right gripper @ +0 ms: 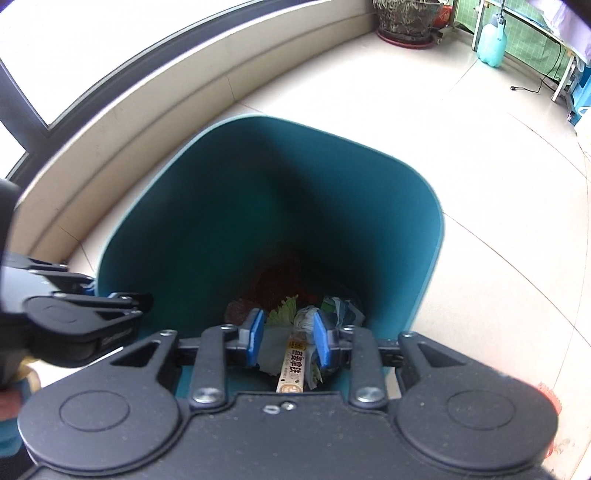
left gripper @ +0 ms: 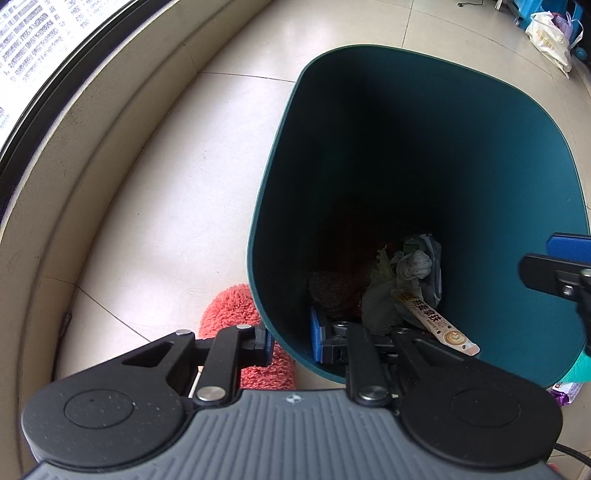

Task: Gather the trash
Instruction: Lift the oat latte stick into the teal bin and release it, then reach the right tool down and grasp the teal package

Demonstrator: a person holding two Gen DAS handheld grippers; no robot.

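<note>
The pale tiled floor carries a teal bin; a red shaggy mat lies against the bin's base, a potted plant well beyond it.

The far bottom of the teal bin is lost in shadow; the reddish-brown stuff lying there cannot be identified. The bin's near rim is hidden behind the left tool in the left wrist view. The orange fluffy thing is partly covered by that tool and the bin wall. The right tool is cut off by the right edge. The purple wrapper shows only a corner. In the right wrist view the sachet has its near end hidden behind the tool body.
</note>
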